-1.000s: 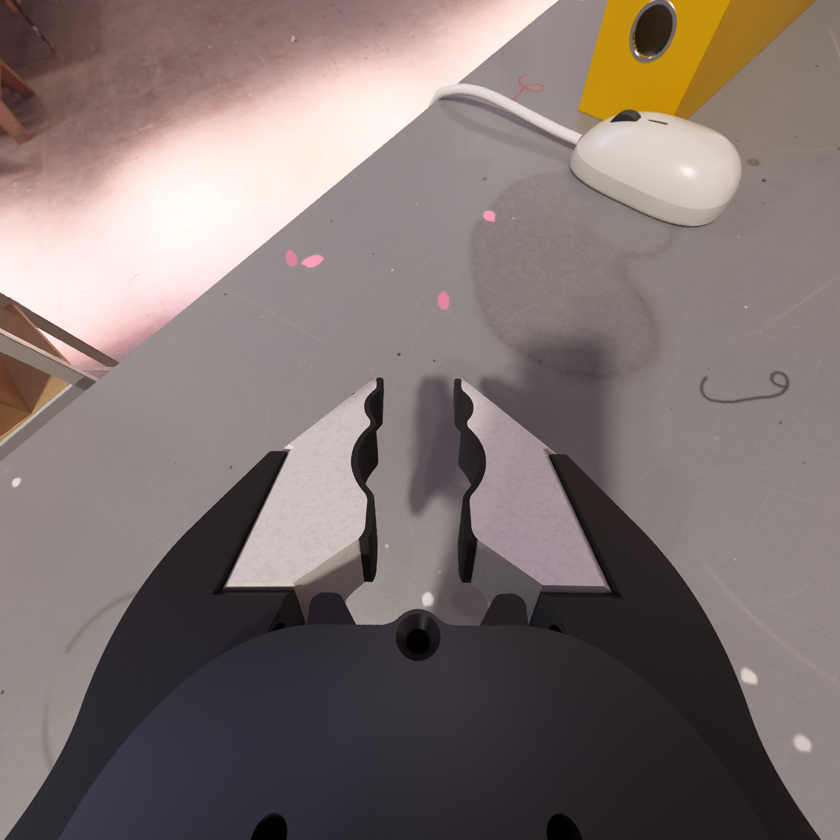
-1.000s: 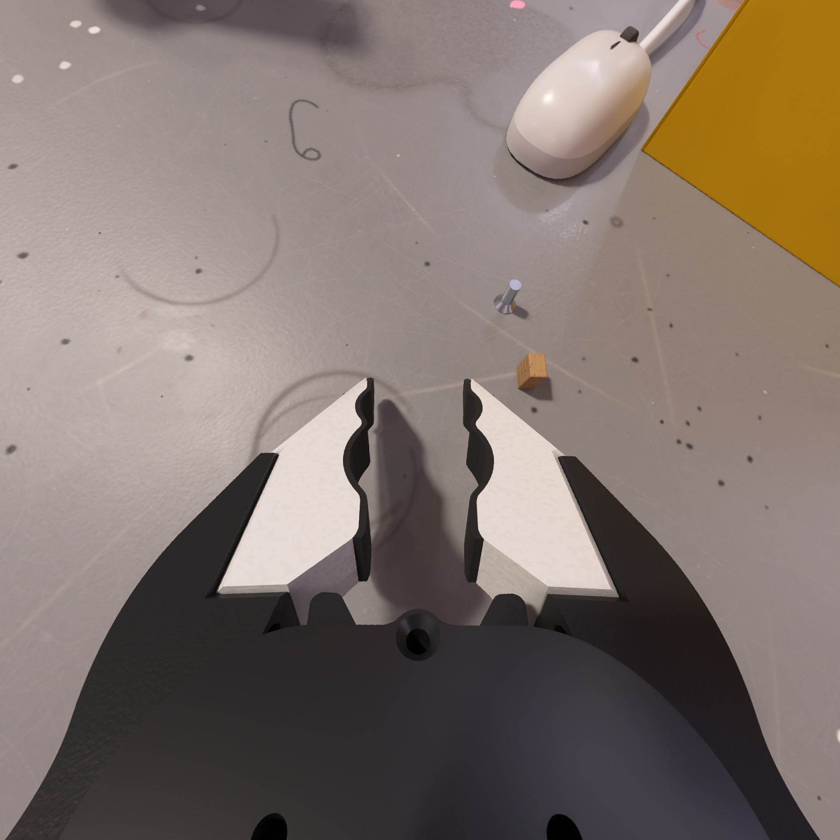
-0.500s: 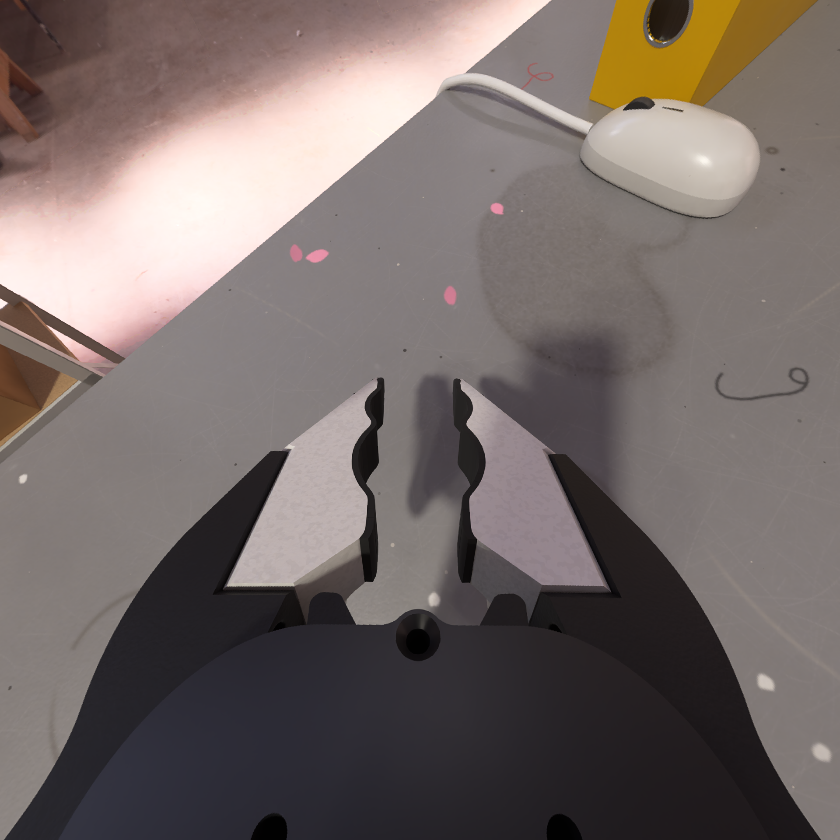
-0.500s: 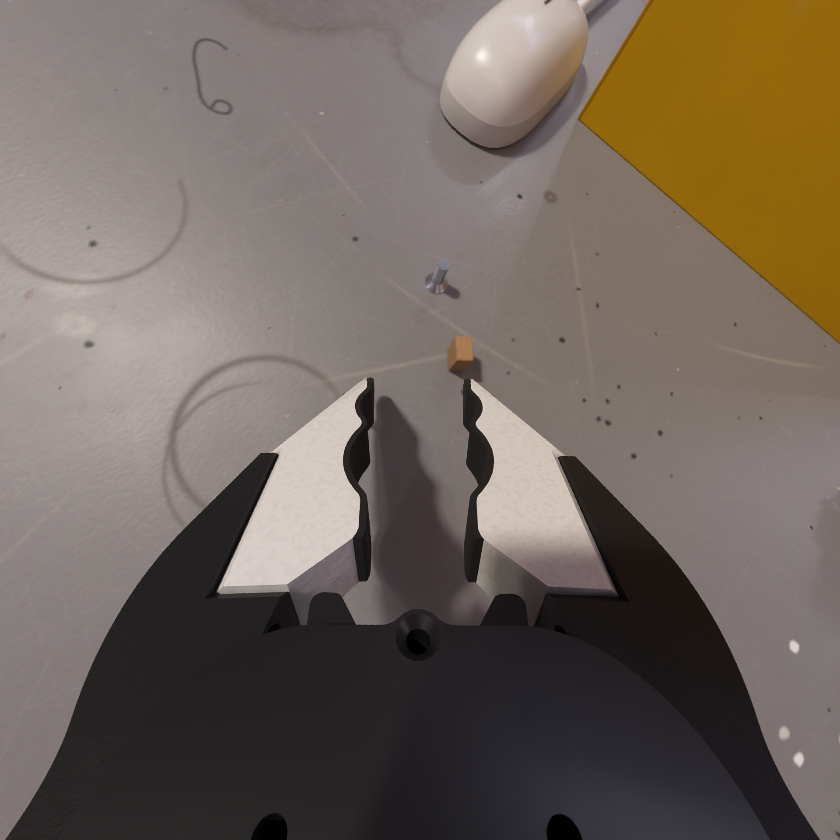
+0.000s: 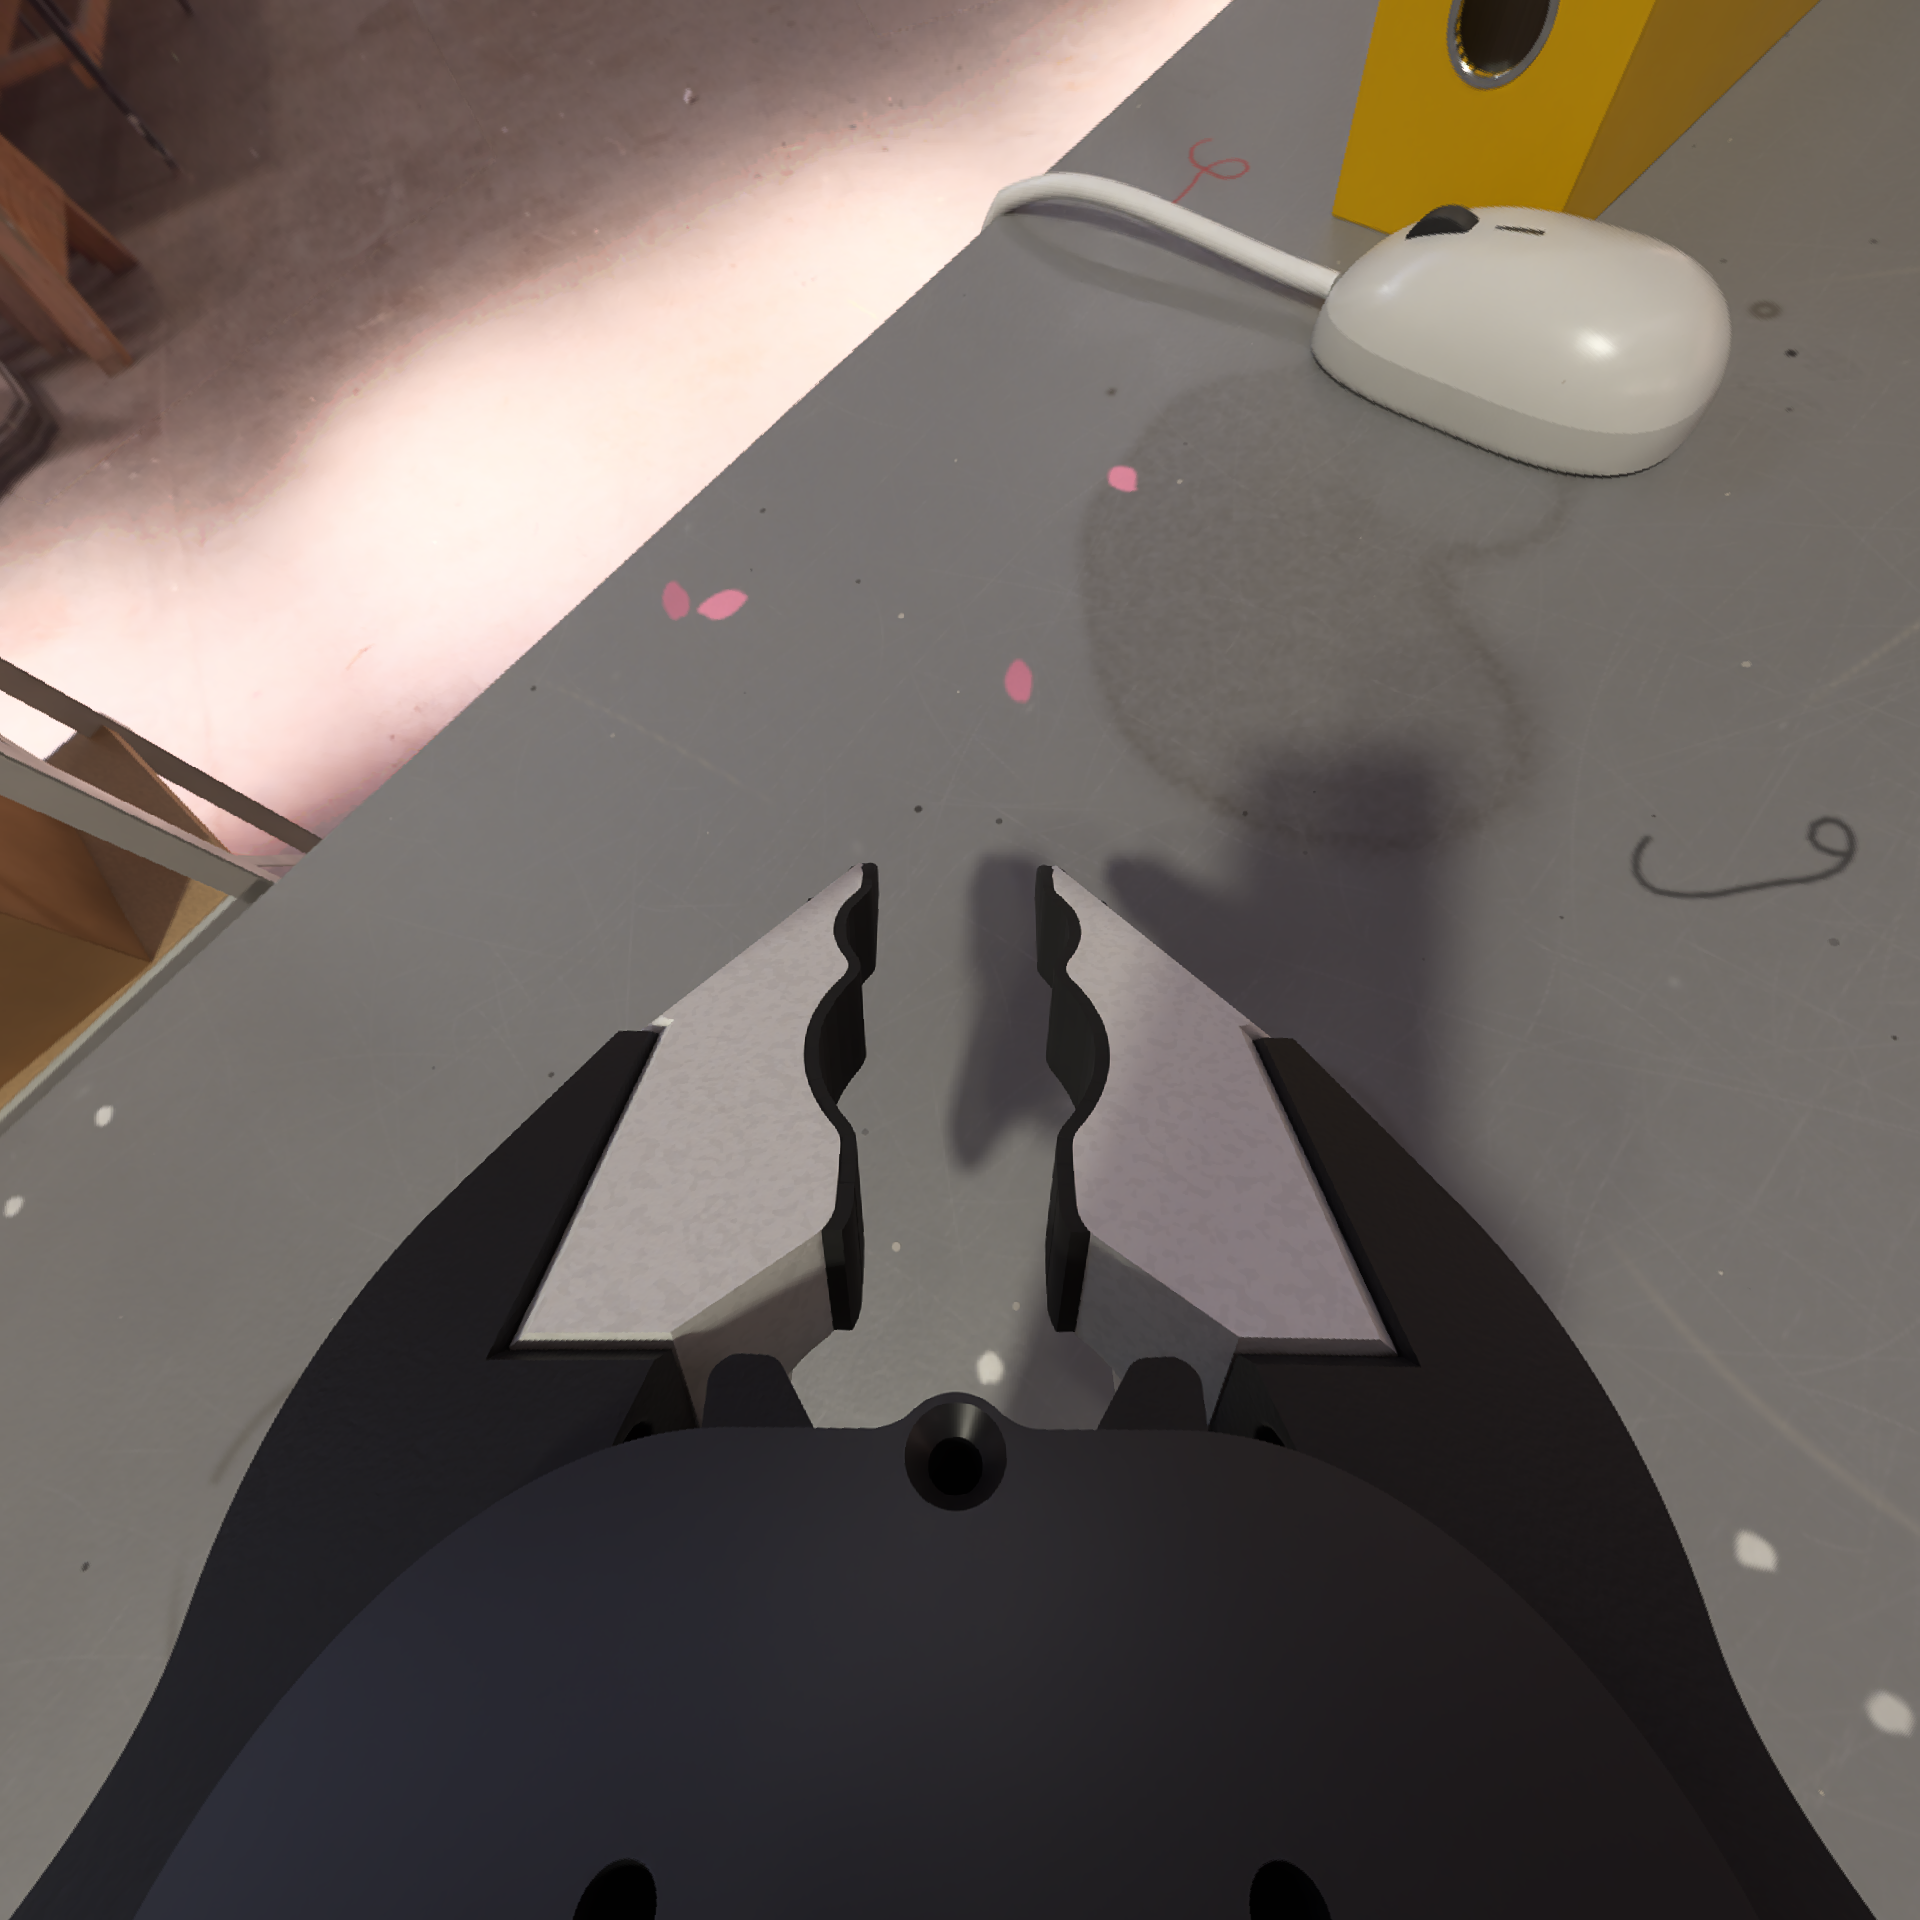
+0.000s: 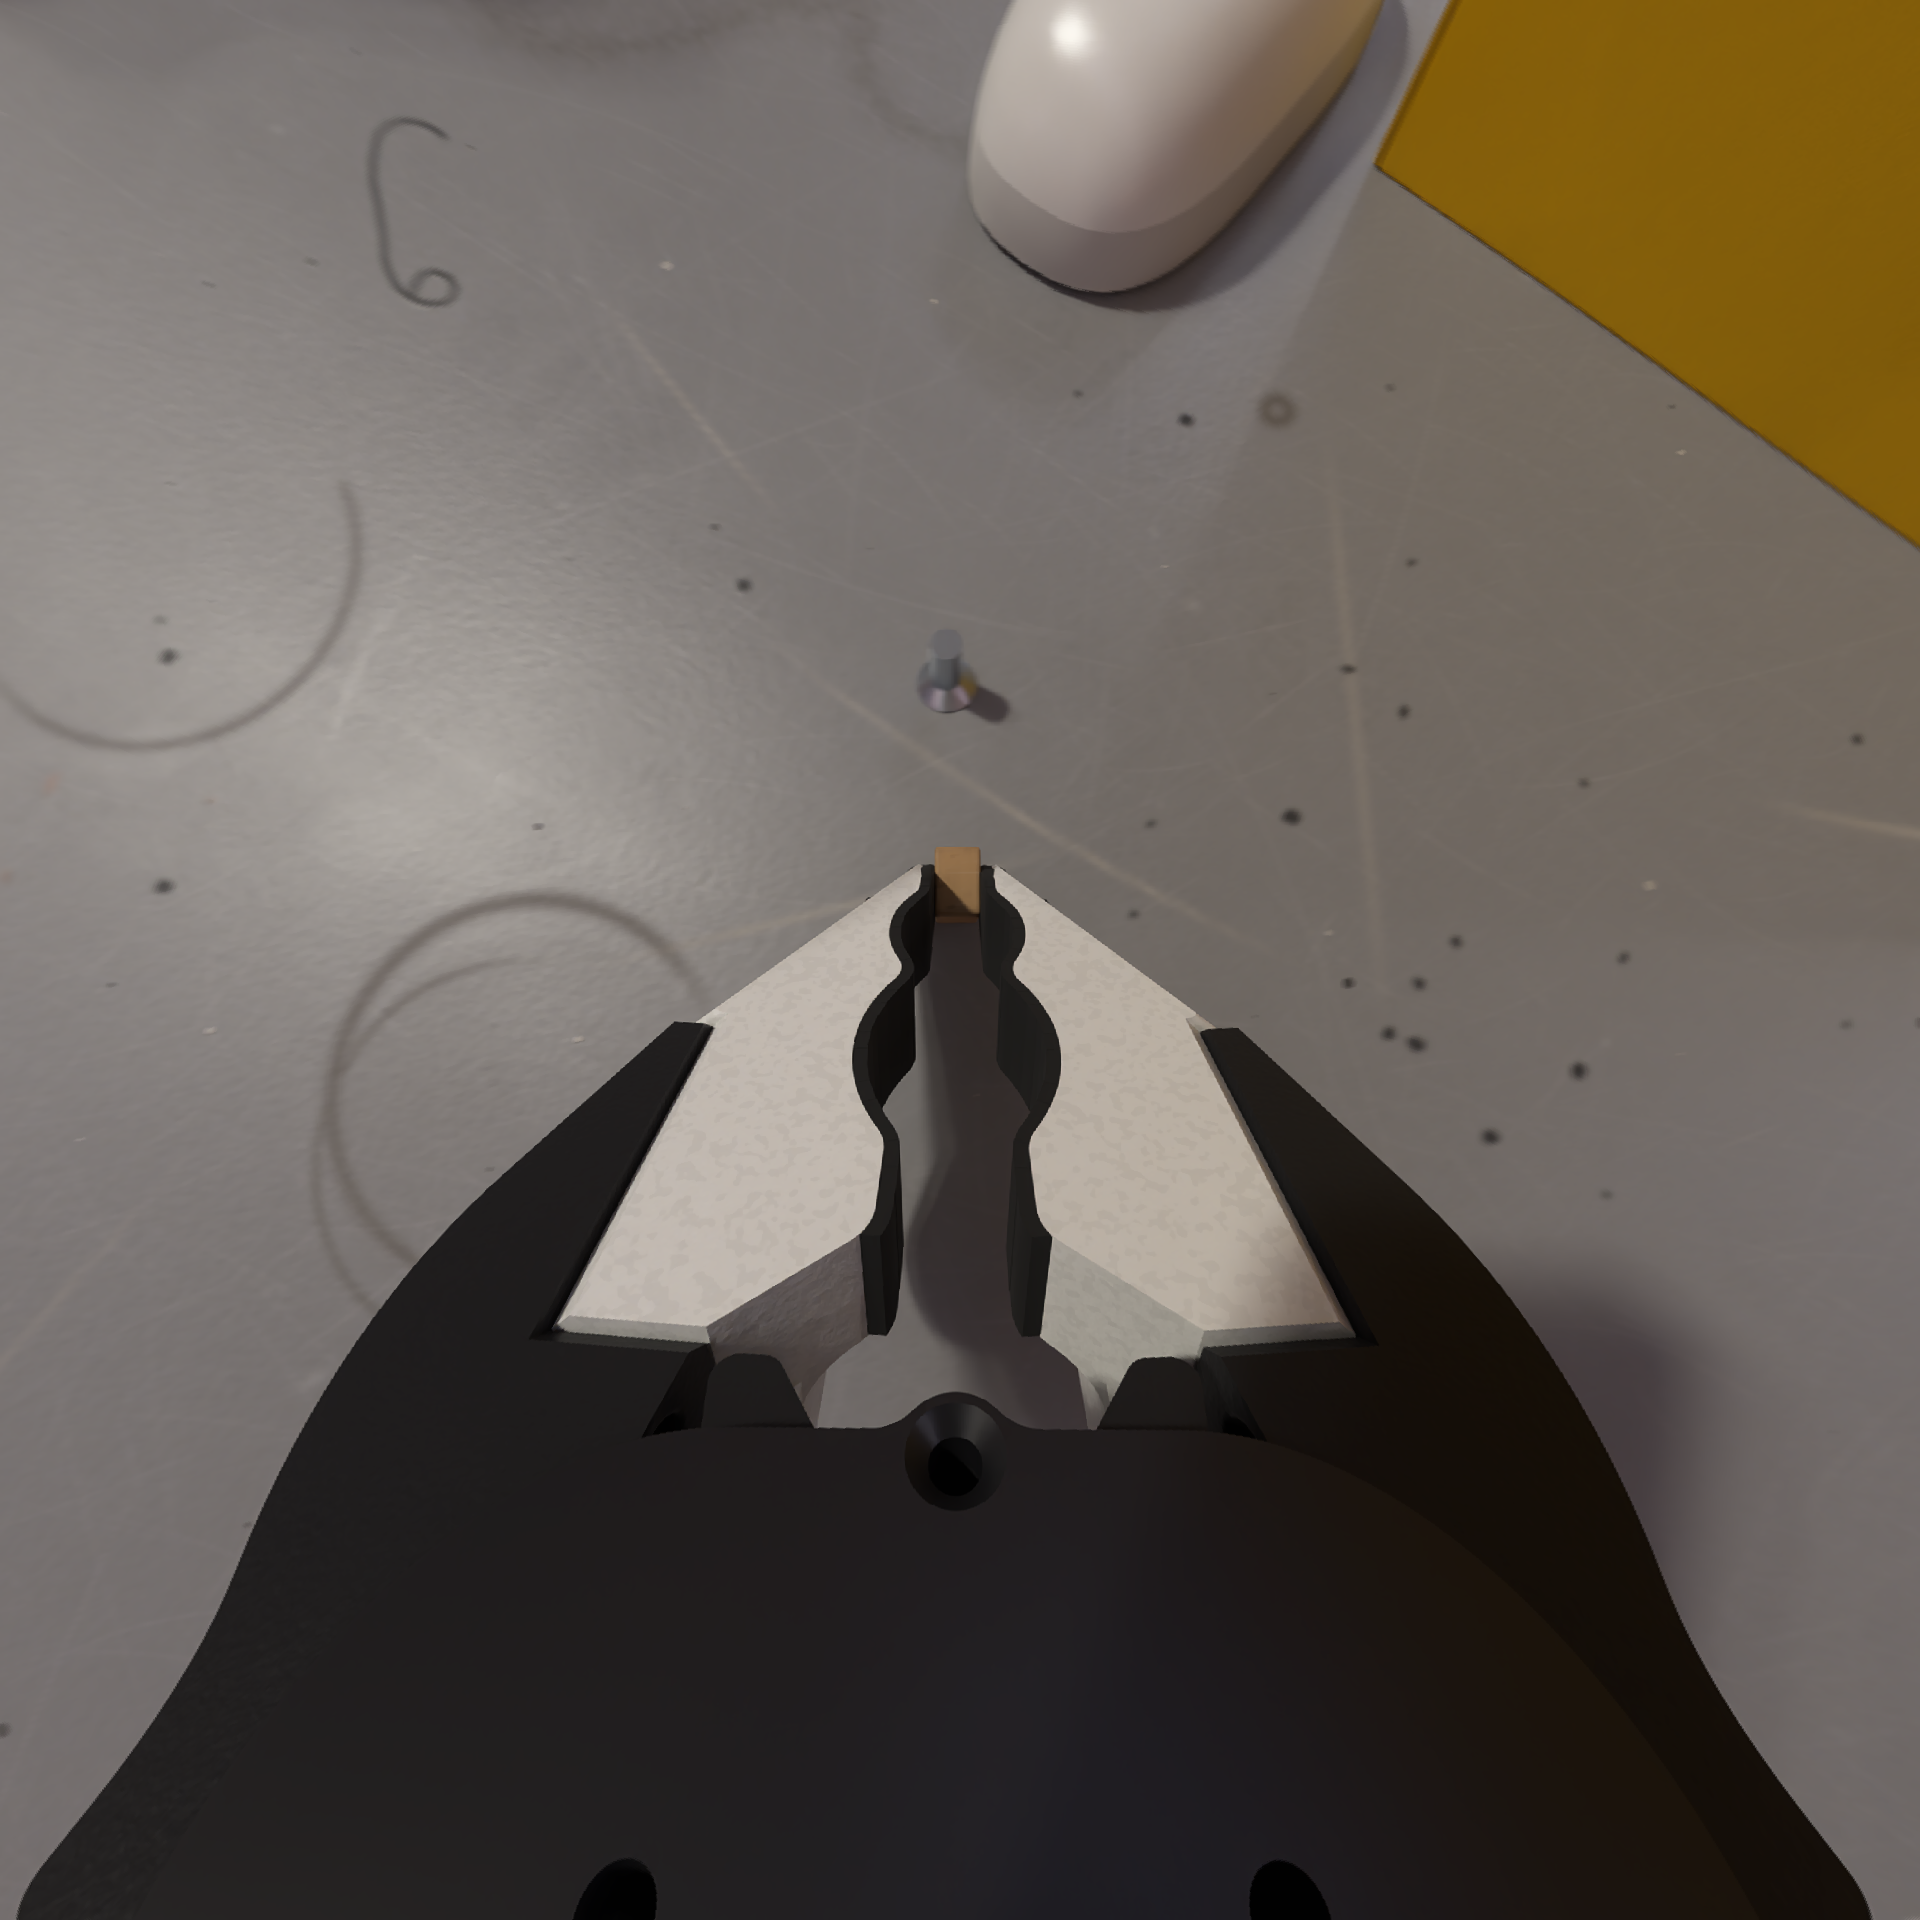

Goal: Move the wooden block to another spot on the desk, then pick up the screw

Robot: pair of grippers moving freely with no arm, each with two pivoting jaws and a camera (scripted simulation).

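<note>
Left wrist view:
left gripper (image 5: pixel 957 883): jaws apart, empty, near the tabletop (image 5: pixel 1558 1091) edge; mouse (image 5: pixel 1522 332) ahead.

Right wrist view:
right gripper (image 6: pixel 957 883): jaws clamped on the block (image 6: pixel 957 883) at its tips.
block: tiny, likely light, stiff; side faces suit the grip.
screw (image 6: pixel 945 681): just beyond, head down; probably slippery, grip the shank.
</note>
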